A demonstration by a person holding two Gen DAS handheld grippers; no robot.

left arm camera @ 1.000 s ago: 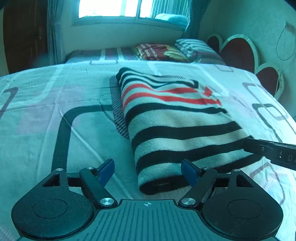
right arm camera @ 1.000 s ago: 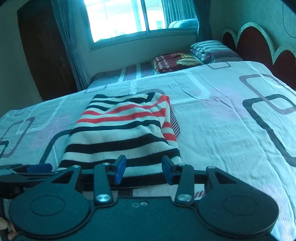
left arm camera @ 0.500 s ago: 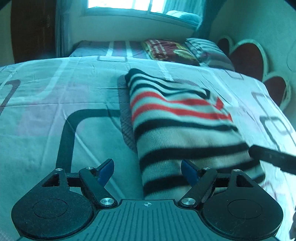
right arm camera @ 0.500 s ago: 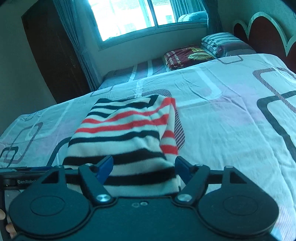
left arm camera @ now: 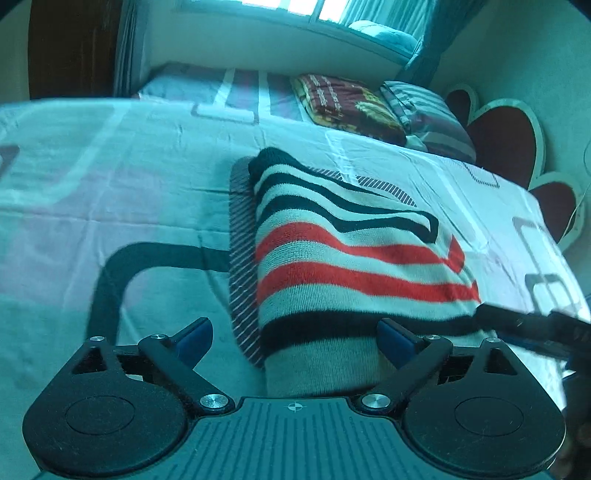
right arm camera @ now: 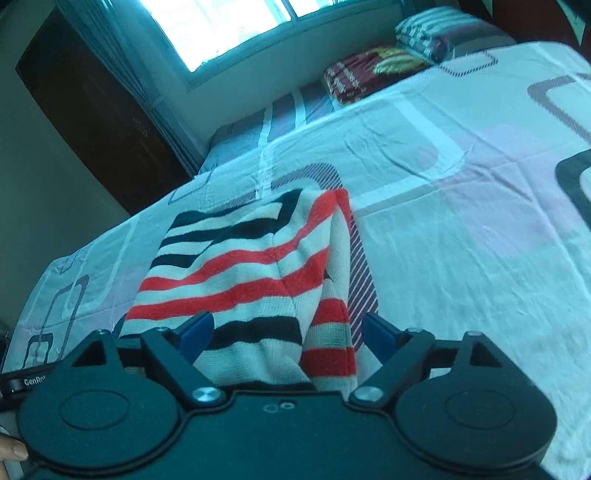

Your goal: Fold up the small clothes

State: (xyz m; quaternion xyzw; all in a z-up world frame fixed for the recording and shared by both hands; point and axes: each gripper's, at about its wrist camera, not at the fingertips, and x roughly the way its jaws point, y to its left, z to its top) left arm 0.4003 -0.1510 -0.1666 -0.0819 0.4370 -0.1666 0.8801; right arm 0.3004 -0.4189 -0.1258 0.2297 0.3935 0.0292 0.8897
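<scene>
My left gripper (left arm camera: 295, 341) hangs low over the bed with its jaws spread wide; they have just been opening, and the near end of the folded striped sweater (left arm camera: 343, 258) lies between the blue pads without either pad pressing on it. My right gripper (right arm camera: 284, 334) is the same: its jaws have just been opening too and now stand wide, with the sweater's (right arm camera: 240, 269) near edge and a doubled-over flap of red and cream stripes sitting loose between them, not gripped. In the left view the right gripper's dark finger pokes in from the right edge, just at the sweater's side. The sweater rests flat on the patterned bed sheet (left arm camera: 110, 206), folded into a thick block with black stripes at both ends and red ones across the middle. Further off, against the heart-shaped headboard (left arm camera: 509, 147), lie a folded dark red blanket (left arm camera: 347, 107) and a striped pillow (left arm camera: 428, 114). Beyond them a bright window (right arm camera: 229, 26) with curtains and a dark wooden door (right arm camera: 92, 103) close the room.
</scene>
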